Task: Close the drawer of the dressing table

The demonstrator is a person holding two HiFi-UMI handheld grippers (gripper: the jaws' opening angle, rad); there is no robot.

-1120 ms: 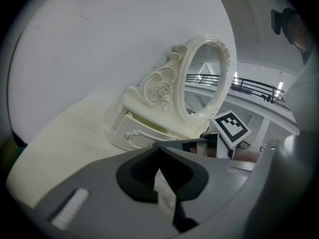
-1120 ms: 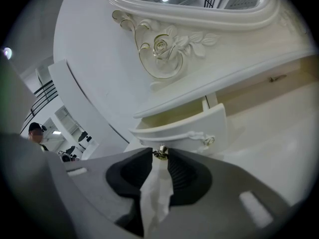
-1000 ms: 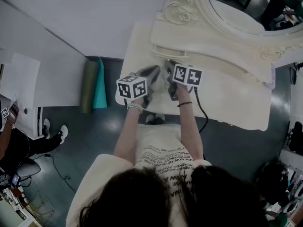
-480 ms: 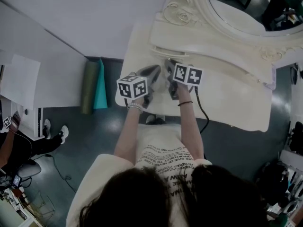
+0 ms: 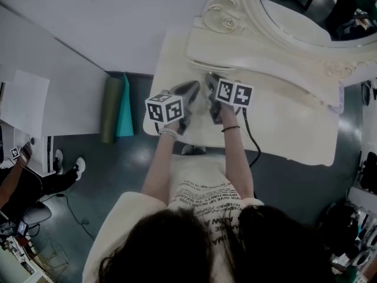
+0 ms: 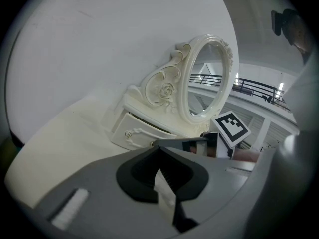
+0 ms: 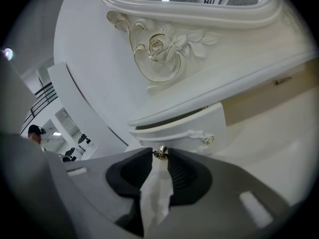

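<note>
The cream dressing table (image 5: 294, 128) carries a small drawer (image 7: 192, 132) under the carved mirror frame (image 7: 157, 49). That drawer stands pulled out a little, with a dark slit above its front. Its small metal knob (image 7: 160, 152) sits between the tips of my right gripper (image 7: 160, 156), which is shut on it. In the left gripper view the same drawer (image 6: 133, 133) shows from the side. My left gripper (image 6: 158, 147) hovers just left of the right one, jaws together and nothing held. From above, the left gripper (image 5: 189, 91) and right gripper (image 5: 210, 85) meet at the drawer's front.
An oval mirror (image 5: 294, 16) rises behind the tabletop. A rolled green mat (image 5: 116, 108) leans by the table's left end. A black cable (image 5: 250, 137) trails over the front edge. Another person (image 5: 23, 181) sits at the far left, beside a white panel (image 5: 29, 105).
</note>
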